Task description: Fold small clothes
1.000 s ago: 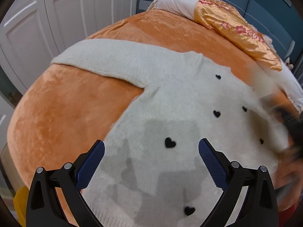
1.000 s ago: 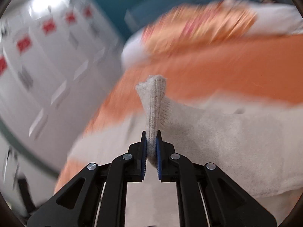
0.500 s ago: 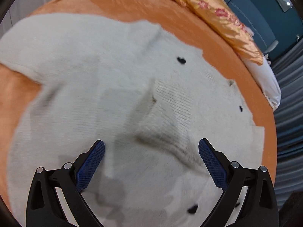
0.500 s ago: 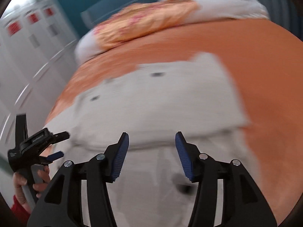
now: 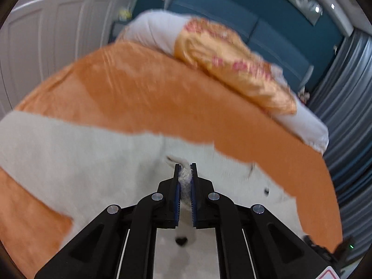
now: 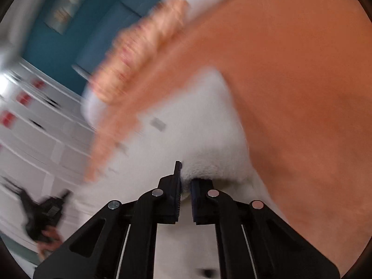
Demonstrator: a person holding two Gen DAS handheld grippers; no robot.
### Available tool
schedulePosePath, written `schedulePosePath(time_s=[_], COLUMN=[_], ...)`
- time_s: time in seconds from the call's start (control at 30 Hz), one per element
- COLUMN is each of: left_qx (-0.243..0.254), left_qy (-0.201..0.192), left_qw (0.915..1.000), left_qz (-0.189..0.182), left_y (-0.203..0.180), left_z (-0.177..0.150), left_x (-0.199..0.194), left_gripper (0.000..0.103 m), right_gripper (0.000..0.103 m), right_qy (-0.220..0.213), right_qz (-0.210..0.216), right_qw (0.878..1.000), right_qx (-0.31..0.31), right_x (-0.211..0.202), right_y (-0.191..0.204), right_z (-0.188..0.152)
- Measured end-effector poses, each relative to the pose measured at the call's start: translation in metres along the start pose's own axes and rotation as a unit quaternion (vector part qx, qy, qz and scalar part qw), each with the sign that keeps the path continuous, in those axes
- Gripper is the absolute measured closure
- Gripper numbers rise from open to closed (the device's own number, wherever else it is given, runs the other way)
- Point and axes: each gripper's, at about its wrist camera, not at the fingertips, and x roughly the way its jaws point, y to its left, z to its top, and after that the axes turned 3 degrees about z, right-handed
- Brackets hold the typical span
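My left claw (image 5: 185,174) and right claw (image 6: 185,181), spread a moment before, had just pinched the white sweater (image 5: 93,160) on the orange bed (image 5: 139,93), so I judged a new fold could begin.

both views are evenly and softly lit indoors, with no hard shadows; a bright glare spot sits at the left edge of the right wrist view and small light points glint at the top right of the left wrist view. fisheye bending curves the bed (image 5: 144,93) and leaves dark corners. motion blur smears everything beyond the sharp tongs, heaviest in the right wrist view.
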Motion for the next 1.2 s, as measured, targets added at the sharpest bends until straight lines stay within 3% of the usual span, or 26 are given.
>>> schedulePosePath(time_s=[0.07, 0.17, 0.23, 0.3, 0.37, 0.47, 0.6, 0.7, 0.73, 0.77, 0.83, 0.9, 0.93, 0.97, 1.0, 1.1, 1.13, 1.2], left_qx=[0.005, 0.009, -0.002, -0.003, -0.004, -0.005, -0.008, -0.017, -0.019, -0.025, -0.03, -0.032, -0.031, -0.028, -0.028, -0.024, -0.02, -0.004], left_qy=[0.016, 0.092, 0.113, 0.099, 0.095, 0.089, 0.077, 0.078, 0.079, 0.081, 0.084, 0.085, 0.084, 0.084, 0.082, 0.046, 0.042, 0.063], left_qw=[0.9993, 0.9921, 0.9892, 0.9911, 0.9916, 0.9925, 0.9945, 0.9945, 0.9944, 0.9942, 0.9941, 0.994, 0.994, 0.9943, 0.9947, 0.9983, 0.9986, 0.9974], left_qz=[0.034, 0.086, 0.093, 0.089, 0.087, 0.083, 0.071, 0.068, 0.068, 0.066, 0.062, 0.062, 0.062, 0.059, 0.055, 0.026, 0.025, 0.033], left_y=[0.014, 0.034, 0.043, 0.047, 0.046, 0.048, 0.05, 0.051, 0.052, 0.052, 0.055, 0.055, 0.055, 0.054, 0.054, 0.048, 0.046, 0.043], left_z=[-0.006, -0.038, -0.054, -0.062, -0.066, -0.067, -0.076, -0.075, -0.075, -0.075, -0.075, -0.074, -0.074, -0.074, -0.073, -0.067, -0.067, -0.072], left_x=[0.018, 0.076, 0.089, 0.084, 0.083, 0.082, 0.076, 0.076, 0.075, 0.075, 0.075, 0.075, 0.075, 0.074, 0.071, 0.051, 0.049, 0.061], left_gripper=[0.098, 0.098, 0.098, 0.097, 0.096, 0.095, 0.094, 0.094, 0.094, 0.094, 0.094, 0.094, 0.094, 0.096, 0.097, 0.097, 0.097, 0.097], right_gripper=[0.097, 0.098, 0.098, 0.098, 0.098, 0.093, 0.091, 0.071, 0.054, 0.043, 0.043, 0.043, 0.05, 0.08, 0.089, 0.092, 0.092, 0.091], right_qy=[-0.007, 0.08, 0.064, 0.042, 0.082, 0.084, 0.043, 0.029, 0.026, 0.027, 0.041, 0.074, 0.095, 0.116, 0.104, 0.011, -0.002, 0.051], right_qz=[-0.022, -0.109, -0.098, -0.09, -0.106, -0.114, -0.133, -0.145, -0.153, -0.165, -0.19, -0.213, -0.208, -0.2, -0.185, -0.097, -0.104, -0.179], right_qw=[0.999, 0.99, 0.992, 0.994, 0.99, 0.988, 0.984, 0.981, 0.979, 0.975, 0.97, 0.964, 0.965, 0.966, 0.971, 0.989, 0.988, 0.978], right_qx=[-0.042, -0.036, -0.041, -0.048, -0.04, -0.067, -0.114, -0.129, -0.135, -0.144, -0.147, -0.14, -0.132, -0.119, -0.115, -0.113, -0.111, -0.091], right_x=[0.005, 0.05, 0.041, 0.026, 0.037, 0.02, -0.011, 0.008, 0.017, 0.035, 0.068, 0.108, 0.123, 0.135, 0.132, 0.091, 0.085, 0.109], right_y=[0.008, -0.023, -0.02, -0.017, -0.033, -0.021, -0.001, 0.003, 0.003, 0.003, 0.0, -0.008, -0.014, -0.018, -0.013, 0.004, -0.001, -0.034], right_z=[-0.005, -0.027, -0.03, -0.029, -0.037, -0.03, -0.02, 0.008, 0.017, 0.032, 0.054, 0.07, 0.073, 0.076, 0.079, 0.084, 0.083, 0.074])
